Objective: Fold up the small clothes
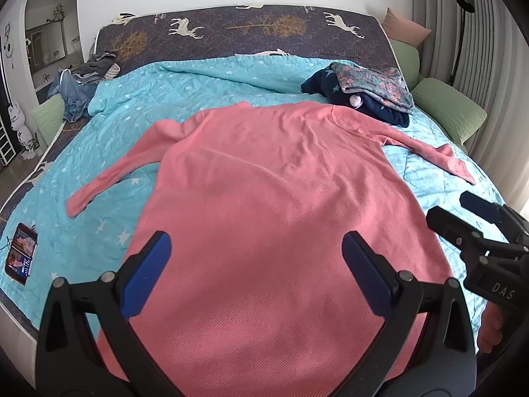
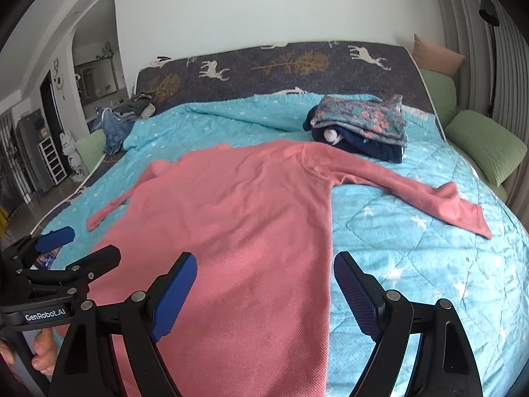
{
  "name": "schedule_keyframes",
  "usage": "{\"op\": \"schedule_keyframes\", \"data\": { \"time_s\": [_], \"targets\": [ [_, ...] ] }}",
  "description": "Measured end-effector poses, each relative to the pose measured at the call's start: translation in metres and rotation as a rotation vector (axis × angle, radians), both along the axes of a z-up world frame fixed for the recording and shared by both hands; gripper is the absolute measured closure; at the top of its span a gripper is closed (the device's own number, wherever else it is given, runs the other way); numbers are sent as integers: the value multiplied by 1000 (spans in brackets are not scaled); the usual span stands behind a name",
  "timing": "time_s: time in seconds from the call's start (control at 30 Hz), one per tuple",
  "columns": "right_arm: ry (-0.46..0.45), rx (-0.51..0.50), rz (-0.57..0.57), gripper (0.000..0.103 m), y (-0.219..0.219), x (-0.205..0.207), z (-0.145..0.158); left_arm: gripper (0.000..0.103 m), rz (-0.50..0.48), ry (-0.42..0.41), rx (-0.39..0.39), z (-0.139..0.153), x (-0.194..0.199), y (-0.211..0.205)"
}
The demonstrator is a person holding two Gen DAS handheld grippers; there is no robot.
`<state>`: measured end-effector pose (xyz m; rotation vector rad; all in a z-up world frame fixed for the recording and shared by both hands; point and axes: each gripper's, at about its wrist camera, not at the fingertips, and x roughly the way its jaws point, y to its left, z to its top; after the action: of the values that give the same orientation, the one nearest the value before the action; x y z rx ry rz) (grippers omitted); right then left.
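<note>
Two black hand-held grippers with ribbed blue pads are hovering over the near hem of a pink long-sleeved top that is lying flat on a bed. The left hand-held gripper is standing with its jaws spread wide and gripping nothing, the fine waffle knit of the top filling the gap between its fingers. The right hand-held gripper is likewise gaping wide and empty, straddling the top's right side edge where the pink cloth is meeting the turquoise quilt. The near hem itself is being cut off by the gripper frames, so its lie is hard to make out. The quilt is stitched in diamonds and scattered with white stars, and it is rumpling into a ridge toward the far side. Both sleeves are stretching outward, the right one creasing near its cuff. At the left edge of the bed a phone is lying face up. Beyond the collar, a stack of folded clothes is sitting on the quilt, a floral grey piece on top of a navy one. A dark mattress cover printed with white deer and gold trees is showing past the quilt. A loose heap of denim and grey garments is slumping at the far left corner, its pieces too tangled to tell apart. Green pillows are lining the right side.
</note>
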<state>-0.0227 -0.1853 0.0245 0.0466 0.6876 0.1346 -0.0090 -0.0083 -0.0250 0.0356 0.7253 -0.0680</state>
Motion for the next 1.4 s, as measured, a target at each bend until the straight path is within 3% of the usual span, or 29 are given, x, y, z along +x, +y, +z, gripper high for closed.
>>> {"op": "schedule_keyframes", "data": {
  "time_s": [0.17, 0.67, 1.17, 1.4],
  "targets": [
    [38, 13, -10, 16, -4, 4, -6, 1, -6, -1, -3, 0, -1, 0],
    [-1, -35, -19, 16, 3, -2, -2, 1, -8, -2, 8, -2, -1, -1],
    [17, -43, -53, 16, 0, 5, -1, 1, -9, -12, 11, -2, -1, 1],
    [15, -47, -45, 16, 3, 6, 0, 1, -23, -17, -27, -1, -1, 7]
  ]
}}
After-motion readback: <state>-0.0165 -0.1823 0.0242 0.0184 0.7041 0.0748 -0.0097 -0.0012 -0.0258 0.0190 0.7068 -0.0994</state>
